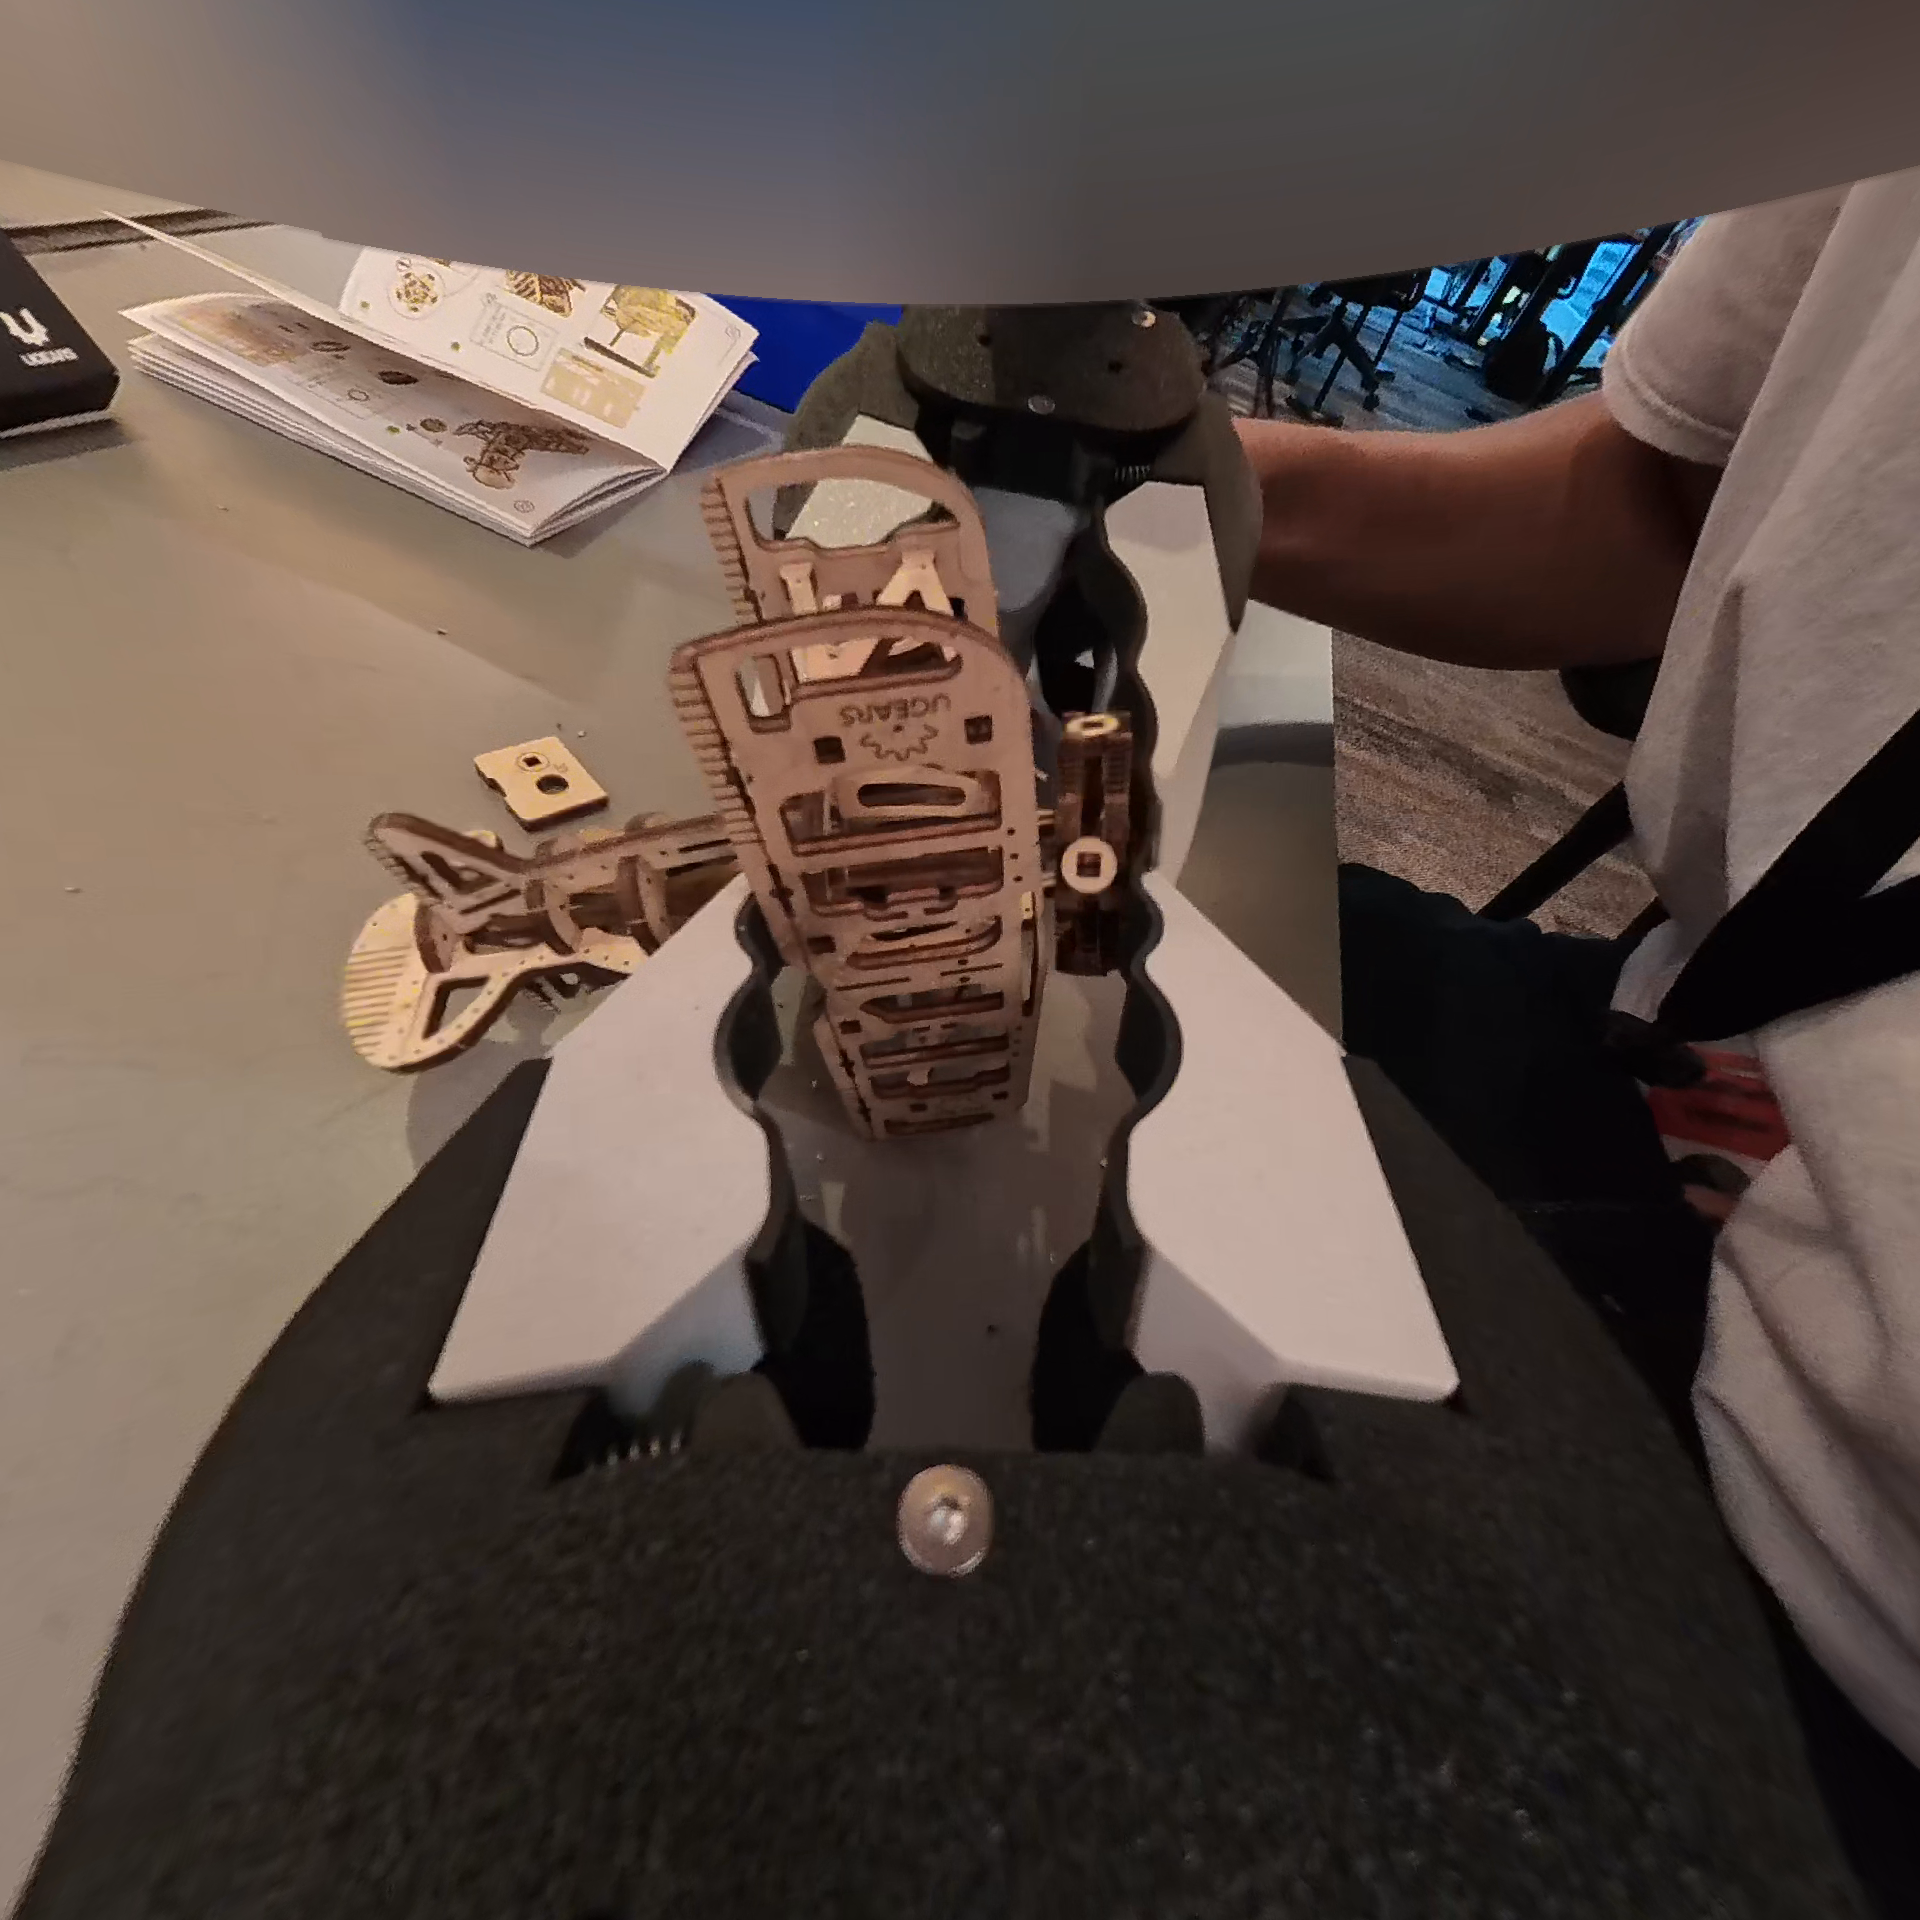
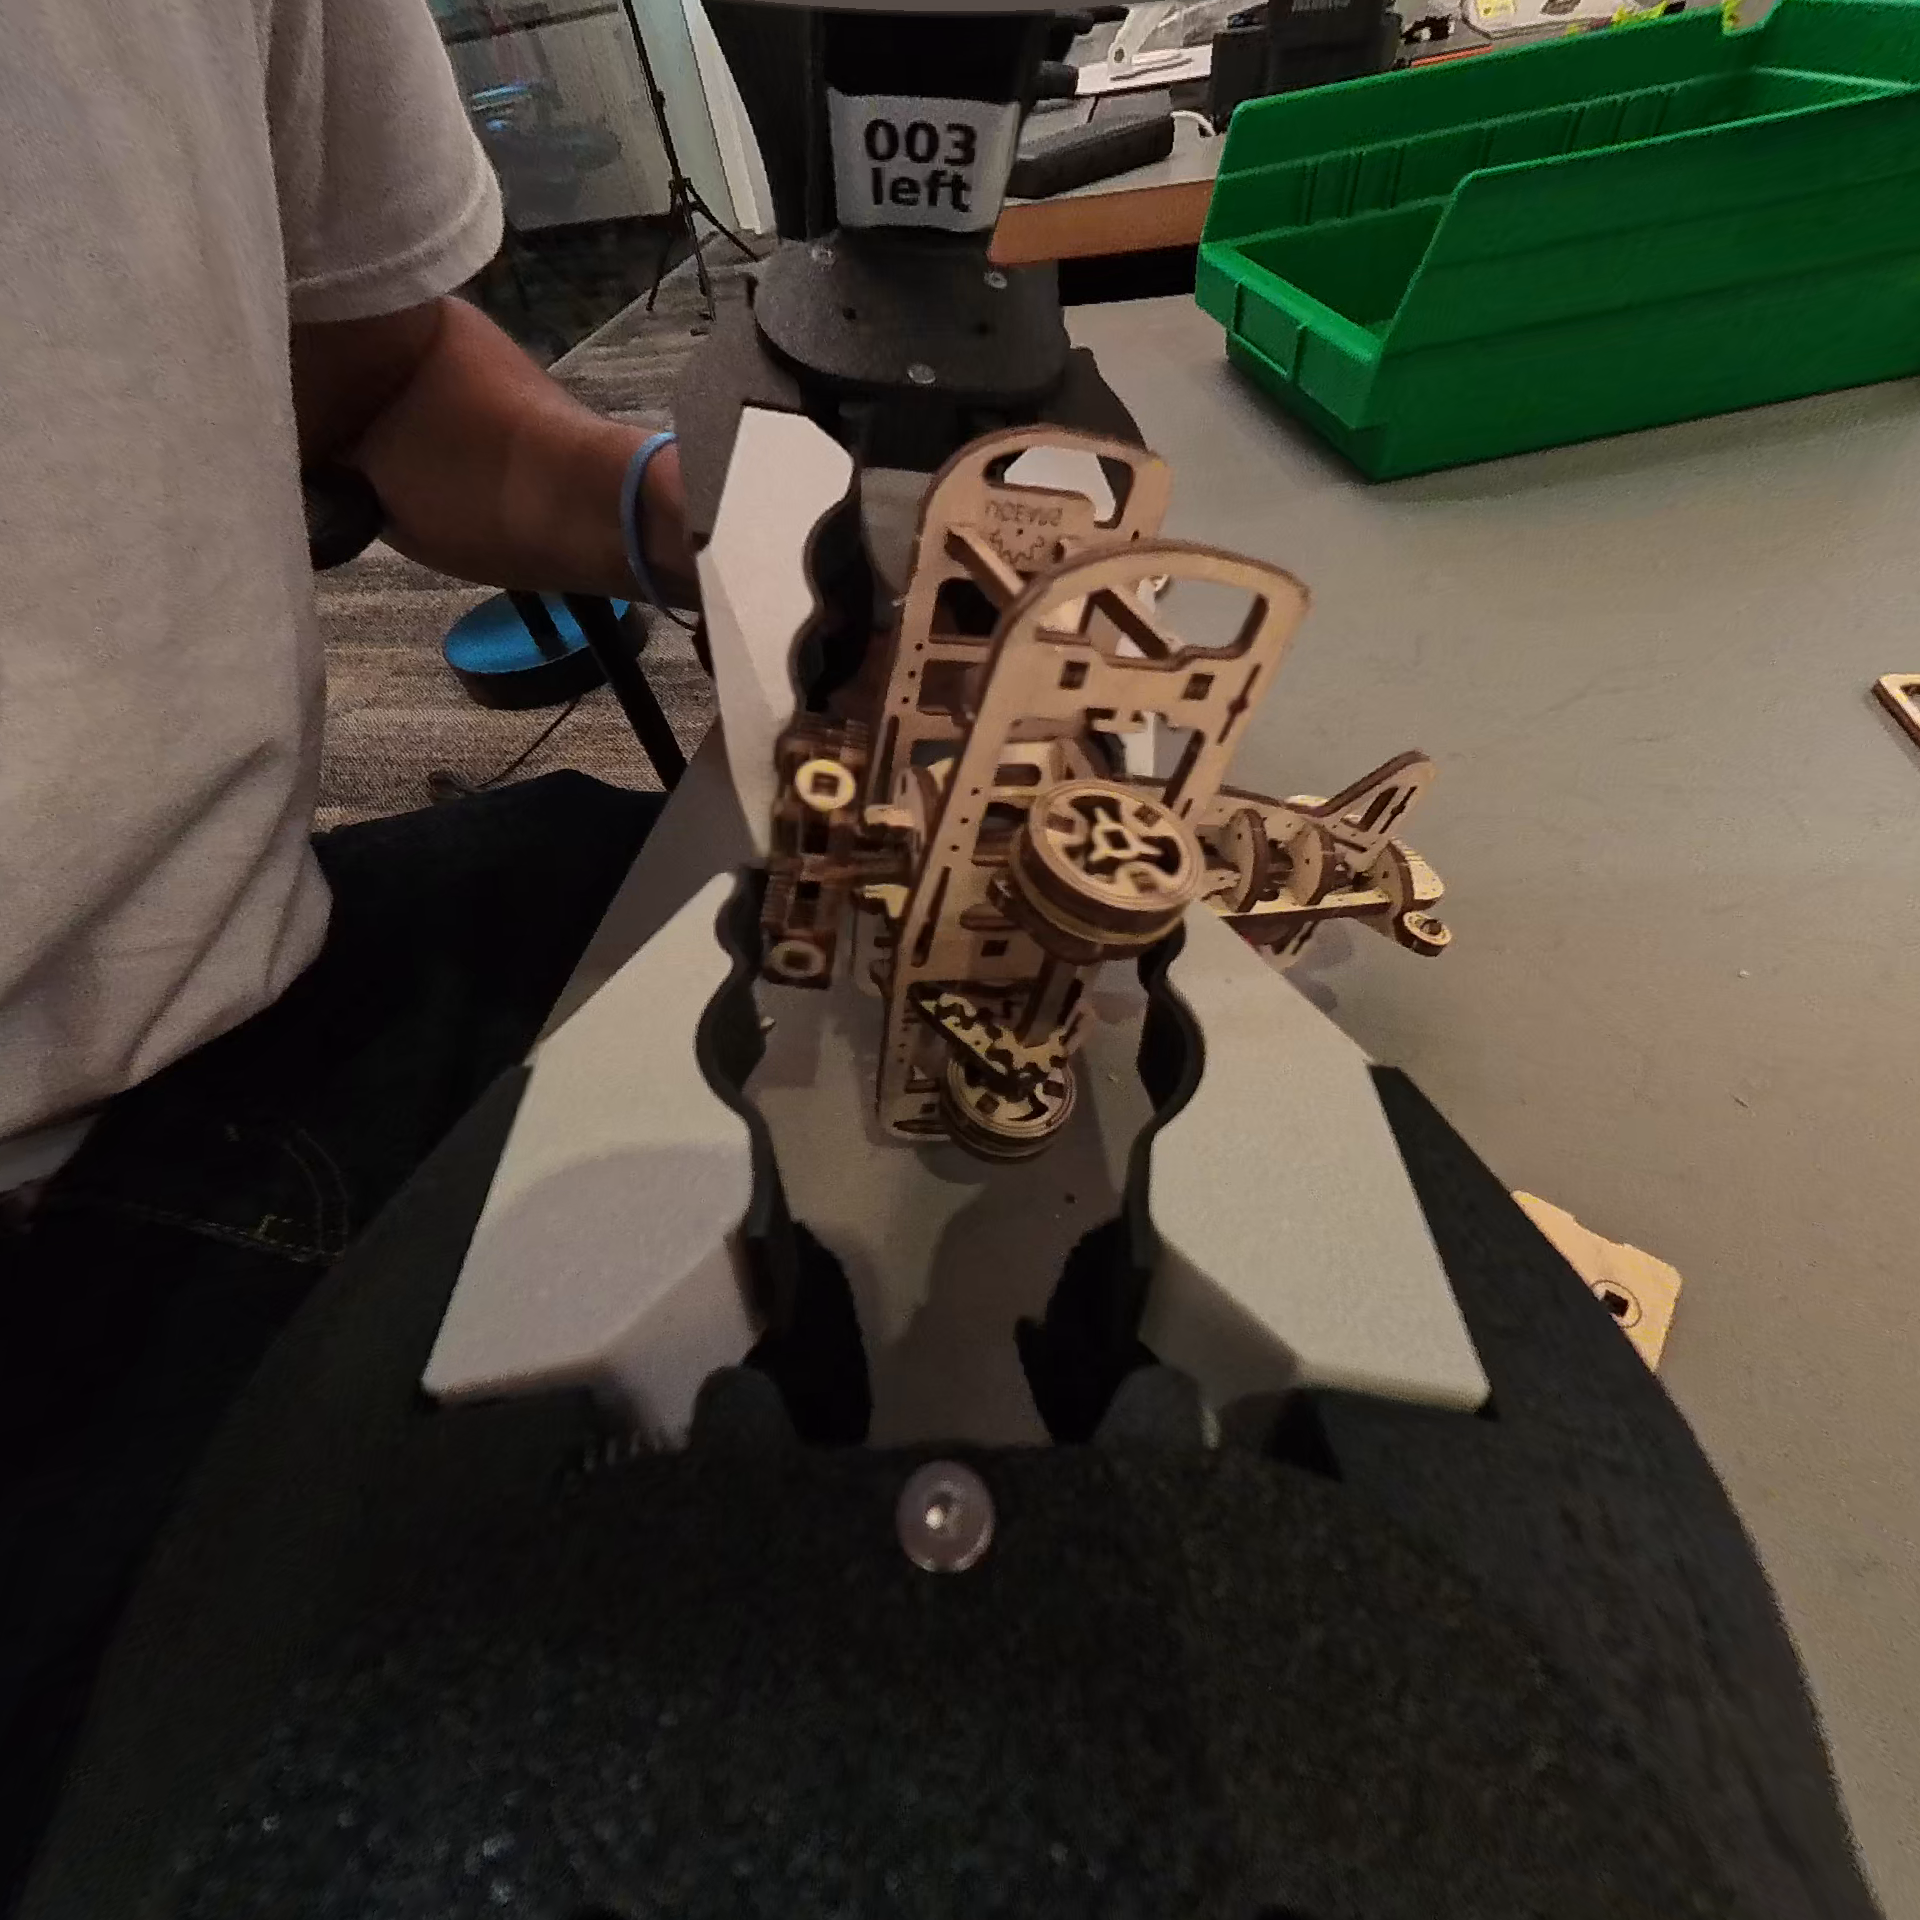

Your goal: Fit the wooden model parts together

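The grey table (image 1: 208, 727) carries everything here, and a person in a white T-shirt (image 2: 156, 520) sits at its edge. On the far right of the right wrist view stands a green plastic bin (image 2: 1558, 260). An open instruction booklet (image 1: 447, 374) lies at the back left of the left wrist view, beside a black box (image 1: 42, 353).

The wooden model plane (image 1: 894, 883) stands on end on the table between the two tools, one set of wing tips down, its two wings upright and its tail (image 1: 436, 935) stretched out over the table away from the person (it reads as a biplane, with two wheels (image 2: 1101, 862) showing in the right wrist view).

The left gripper (image 1: 940, 914) has its jaws spread wide on either side of the wings; whether its pads press the wood I cannot tell. The right gripper (image 2: 951, 935) is likewise wide open around the wings and wheels, and no firm hold shows. In each view the other tool faces in from the far side, one white finger (image 2: 758, 623) close against the model's nose block (image 2: 821, 862).

A small loose wooden plate (image 1: 540, 779) lies flat on the table near the tail.
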The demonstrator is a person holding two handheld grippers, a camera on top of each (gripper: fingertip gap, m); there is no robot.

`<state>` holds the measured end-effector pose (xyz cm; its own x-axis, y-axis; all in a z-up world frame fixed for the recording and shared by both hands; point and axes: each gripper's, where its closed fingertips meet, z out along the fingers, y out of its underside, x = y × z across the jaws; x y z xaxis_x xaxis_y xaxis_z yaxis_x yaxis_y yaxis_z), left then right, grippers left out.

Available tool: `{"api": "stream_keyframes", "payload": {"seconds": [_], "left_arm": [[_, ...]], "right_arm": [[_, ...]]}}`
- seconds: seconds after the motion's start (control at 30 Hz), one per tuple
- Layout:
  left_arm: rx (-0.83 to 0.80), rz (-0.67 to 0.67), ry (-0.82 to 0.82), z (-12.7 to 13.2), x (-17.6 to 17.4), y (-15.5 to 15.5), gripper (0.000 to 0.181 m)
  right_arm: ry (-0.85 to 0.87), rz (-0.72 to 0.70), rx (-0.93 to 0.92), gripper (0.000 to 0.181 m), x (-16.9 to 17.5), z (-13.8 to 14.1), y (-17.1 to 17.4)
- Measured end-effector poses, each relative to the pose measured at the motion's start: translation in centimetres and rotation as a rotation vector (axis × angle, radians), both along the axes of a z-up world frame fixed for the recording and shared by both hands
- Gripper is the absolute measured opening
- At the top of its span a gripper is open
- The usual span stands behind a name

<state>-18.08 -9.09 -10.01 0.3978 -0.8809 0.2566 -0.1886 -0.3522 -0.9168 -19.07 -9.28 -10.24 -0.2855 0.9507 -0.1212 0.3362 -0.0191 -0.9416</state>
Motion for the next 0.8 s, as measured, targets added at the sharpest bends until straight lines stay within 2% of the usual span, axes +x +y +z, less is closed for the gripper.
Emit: {"api": "stream_keyframes", "payload": {"seconds": [0.23,0.43,0.57,0.8], "left_arm": [[0.03,-0.003,0.016,0.0,-0.1,-0.2,0.062],[0.043,-0.007,0.02,0.0,-0.3,-0.2,0.062],[0.083,-0.015,0.05,-0.1,0.0,-0.4,0.066],[0.046,-0.021,0.02,0.0,0.1,-0.4,0.066]], "right_arm": [[0.034,-0.003,-0.071,0.072,0.7,1.2,0.4],[0.048,-0.005,-0.025,0.063,0.7,1.8,0.6],[0.042,-0.004,-0.035,0.059,0.8,1.6,0.7],[0.061,0.003,-0.026,0.057,0.9,1.5,0.7]]}}
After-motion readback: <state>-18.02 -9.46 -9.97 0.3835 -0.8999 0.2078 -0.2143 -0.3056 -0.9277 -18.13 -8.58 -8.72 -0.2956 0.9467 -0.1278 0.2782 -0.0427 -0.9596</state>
